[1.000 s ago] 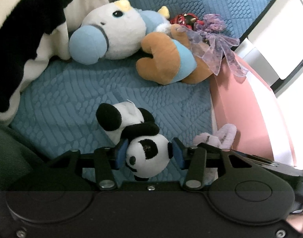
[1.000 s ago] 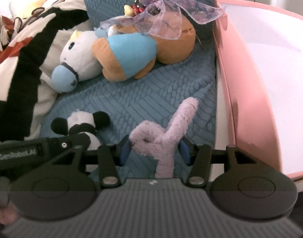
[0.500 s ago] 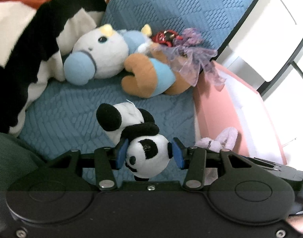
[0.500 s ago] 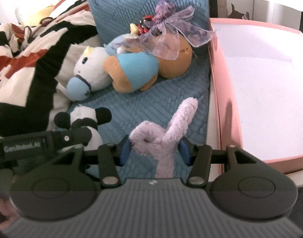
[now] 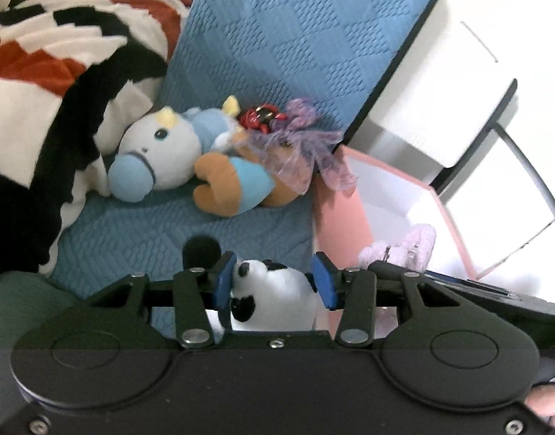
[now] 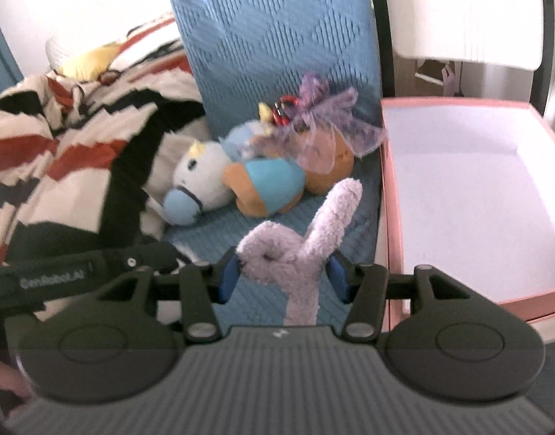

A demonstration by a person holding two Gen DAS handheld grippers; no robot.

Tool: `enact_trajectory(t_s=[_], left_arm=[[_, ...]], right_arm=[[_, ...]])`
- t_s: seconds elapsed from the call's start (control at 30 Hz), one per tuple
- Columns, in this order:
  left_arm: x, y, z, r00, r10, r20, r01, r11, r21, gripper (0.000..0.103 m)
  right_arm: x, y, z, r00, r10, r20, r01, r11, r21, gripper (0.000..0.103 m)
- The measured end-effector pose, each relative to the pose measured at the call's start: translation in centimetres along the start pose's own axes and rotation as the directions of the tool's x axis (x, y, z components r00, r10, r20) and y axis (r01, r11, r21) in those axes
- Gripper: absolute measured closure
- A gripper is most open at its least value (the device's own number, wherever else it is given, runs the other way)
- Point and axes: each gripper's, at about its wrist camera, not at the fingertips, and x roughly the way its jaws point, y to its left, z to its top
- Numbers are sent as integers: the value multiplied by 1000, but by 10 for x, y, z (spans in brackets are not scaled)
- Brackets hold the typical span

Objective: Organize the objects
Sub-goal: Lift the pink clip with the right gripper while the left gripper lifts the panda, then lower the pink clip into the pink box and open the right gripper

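A small panda plush [image 5: 277, 286] hangs between the blue pads of my left gripper [image 5: 274, 275]. Its jaws are closing and press on the panda's head from both sides, above the blue sofa seat [image 5: 132, 239]. My right gripper [image 6: 284, 275] is shut on a lilac fluffy bunny plush [image 6: 295, 250], one long ear sticking up. That bunny [image 5: 404, 246] also shows in the left wrist view, over the edge of the pink box [image 5: 341, 217]. The box [image 6: 393, 217] stands open with a white inside, right of the sofa.
A white-and-blue horse plush [image 5: 161, 152] and an orange bear plush [image 5: 234, 185] with a purple ribbon lie against the blue back cushion [image 5: 295, 36]. A black, white and red blanket [image 5: 41, 90] is heaped on the left. White furniture [image 5: 459, 72] stands behind the box.
Both grippers have risen with their plush toys; the sofa and toys look smaller and farther below. The panda has shifted lower between the left pads, its body now mostly hidden.
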Motion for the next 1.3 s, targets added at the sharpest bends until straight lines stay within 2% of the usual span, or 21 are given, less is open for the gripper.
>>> enact_trajectory(t_s=[0.03, 0.07, 0.13, 0.23, 0.33, 0.6, 0.73, 0.9, 0.97, 1.03, 1.3], left_arm=[[-2, -1, 1, 1000, -2, 1, 2, 1000, -1, 72], [-2, -1, 3, 1000, -4, -7, 4, 1000, -8, 74], [-1, 1, 5, 999, -27, -28, 26, 999, -26, 87], [-1, 2, 6, 998, -45, -38, 44, 998, -34, 94], [0, 5, 9, 998, -50, -37, 48, 998, -50, 96], [7, 9, 13, 998, -38, -46, 36, 998, -44, 95], [10, 9, 11, 998, -28, -59, 24, 998, -60, 91], [15, -6, 11, 998, -15, -63, 14, 1000, -18, 91], [19, -13, 12, 998, -11, -66, 11, 1000, -2, 88], [24, -20, 11, 998, -2, -66, 3, 1000, 16, 76], [49, -40, 5, 996, 27, -90, -21, 998, 65, 67]], right_arm=[[-5, 2, 2, 1000, 4, 8, -4, 1000, 0, 49], [-9, 3, 5, 1000, 6, 10, -6, 1000, 1, 49], [-15, 5, 9, 1000, 7, 15, -7, 1000, 4, 49], [-21, 7, 13, 1000, 4, 28, -4, 1000, 8, 49], [-24, 3, 15, 999, -1, 34, 0, 1000, 20, 49], [-19, -12, 12, 999, -29, 27, 28, 999, 32, 49], [-17, -27, 14, 998, -56, 35, 55, 998, 40, 49], [-18, -53, 23, 992, -105, 66, 101, 993, 65, 49], [-17, -65, 25, 989, -126, 77, 120, 990, 76, 49], [-16, -78, 27, 986, -144, 81, 137, 987, 87, 49], [-4, -125, 23, 978, -199, 57, 191, 974, 122, 49]])
